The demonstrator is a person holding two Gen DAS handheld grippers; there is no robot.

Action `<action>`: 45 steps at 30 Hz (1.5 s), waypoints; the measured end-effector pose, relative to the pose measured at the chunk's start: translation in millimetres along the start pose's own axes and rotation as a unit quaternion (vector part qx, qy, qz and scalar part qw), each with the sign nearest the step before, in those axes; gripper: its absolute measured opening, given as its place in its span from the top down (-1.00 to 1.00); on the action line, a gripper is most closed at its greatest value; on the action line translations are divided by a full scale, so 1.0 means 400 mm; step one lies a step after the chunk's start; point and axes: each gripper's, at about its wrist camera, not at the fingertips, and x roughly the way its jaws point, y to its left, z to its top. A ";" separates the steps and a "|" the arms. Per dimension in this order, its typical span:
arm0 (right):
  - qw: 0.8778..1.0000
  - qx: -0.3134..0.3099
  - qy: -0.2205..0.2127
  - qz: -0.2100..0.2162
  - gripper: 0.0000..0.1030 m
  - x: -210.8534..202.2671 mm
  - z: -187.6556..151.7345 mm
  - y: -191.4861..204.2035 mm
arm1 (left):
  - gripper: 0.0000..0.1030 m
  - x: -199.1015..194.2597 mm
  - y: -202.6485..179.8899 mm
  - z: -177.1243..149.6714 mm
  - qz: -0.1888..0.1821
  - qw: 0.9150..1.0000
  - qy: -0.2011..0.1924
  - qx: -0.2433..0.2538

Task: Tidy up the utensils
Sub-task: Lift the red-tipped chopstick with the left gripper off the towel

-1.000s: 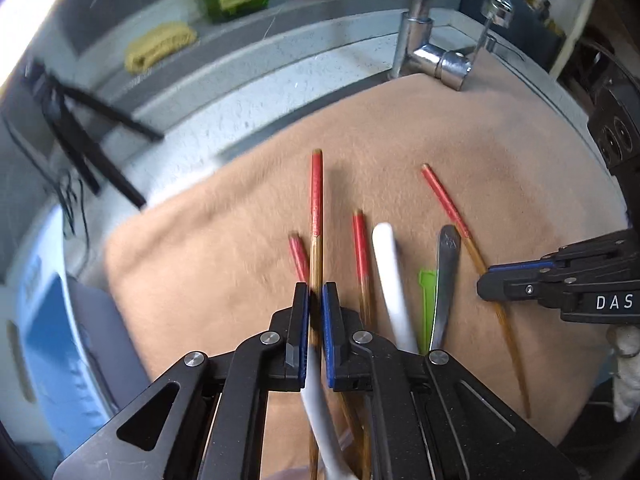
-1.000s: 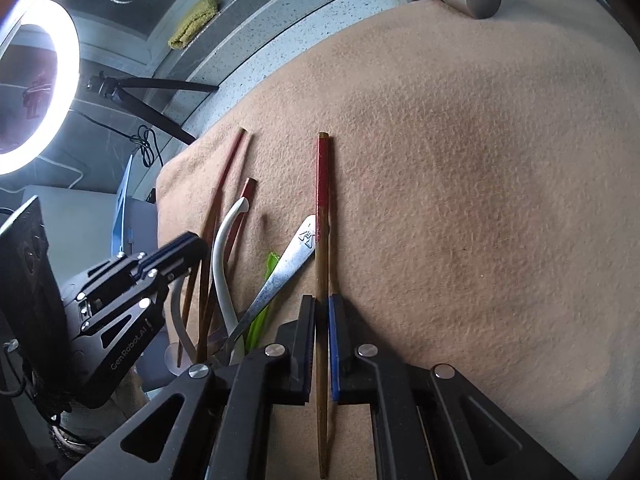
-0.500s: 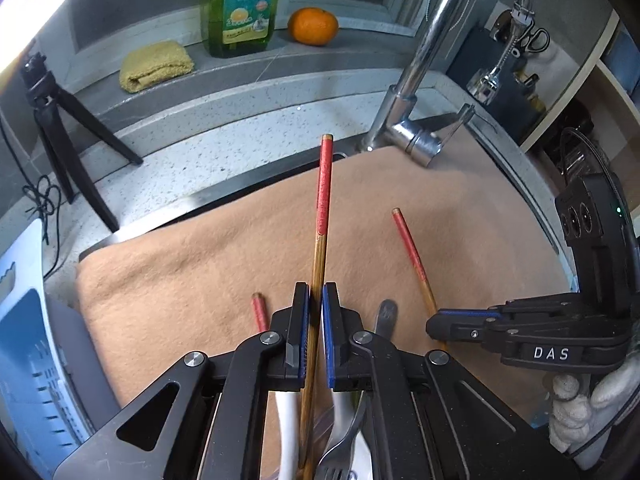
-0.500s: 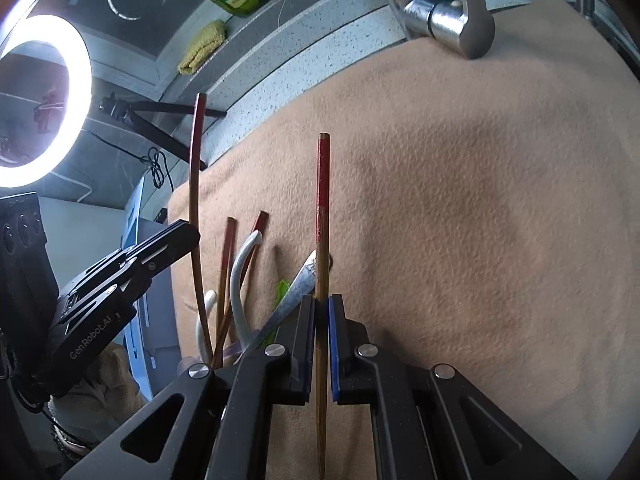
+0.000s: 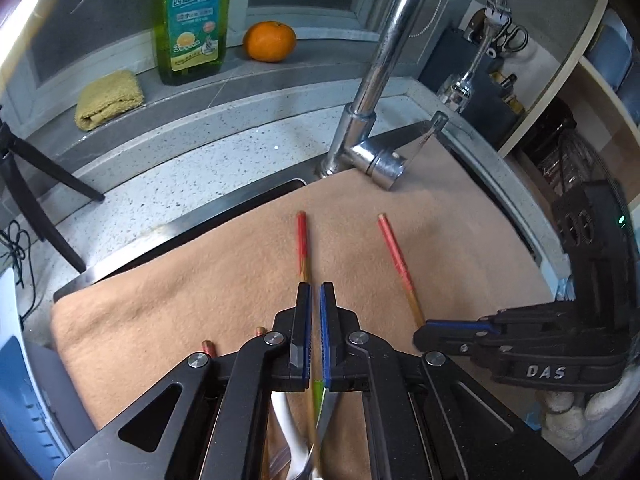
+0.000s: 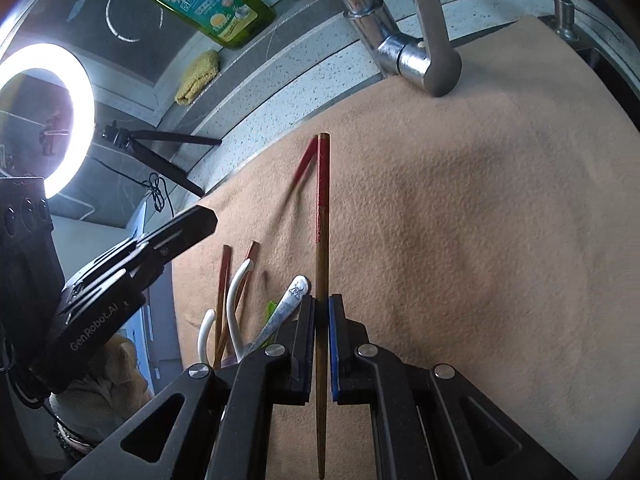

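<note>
My left gripper (image 5: 314,300) stands slightly open with nothing between its fingers; a red-tipped chopstick (image 5: 301,245), motion-blurred, passes below it down toward the utensil holder. My right gripper (image 6: 321,308) is shut on a second red-tipped chopstick (image 6: 322,216) and holds it upright above the tan cloth (image 6: 460,240); it also shows in the left wrist view (image 5: 394,258). Below the grippers, two more chopsticks (image 6: 224,280), white handles (image 6: 236,292), a steel handle (image 6: 288,304) and a green handle (image 6: 271,308) stick up from a holder that is mostly hidden.
A chrome faucet (image 5: 372,92) rises at the cloth's far edge. On the ledge behind stand a green dish-soap bottle (image 5: 192,20), an orange (image 5: 270,41) and a yellow sponge cloth (image 5: 108,98). A tripod (image 5: 36,196) and ring light (image 6: 44,116) are at the left.
My left gripper has opened a little and let its chopstick go; the chopstick has slid down past the fingers. Both grippers have risen and tilted up. The right gripper keeps its chopstick.
</note>
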 end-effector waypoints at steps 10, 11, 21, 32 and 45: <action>1.000 0.000 0.008 -0.001 0.89 0.011 -0.001 -0.017 | 0.78 0.086 -0.005 -0.016 0.012 0.998 0.055 -0.019; 1.000 0.000 0.008 -0.001 0.89 0.010 -0.002 -0.020 | 0.74 0.095 -0.007 -0.017 0.017 0.998 0.059 -0.019; 1.000 0.011 0.010 -0.006 0.89 0.009 -0.004 -0.057 | 0.72 0.158 -0.025 -0.020 0.047 0.995 0.085 -0.006; 1.000 0.008 0.005 -0.008 0.89 0.003 0.007 -0.058 | 0.89 0.154 -0.024 -0.022 0.045 0.996 0.079 -0.011; 1.000 -0.011 -0.008 0.002 0.89 -0.023 0.021 0.012 | 0.89 0.022 -0.025 -0.038 0.017 0.999 0.026 -0.034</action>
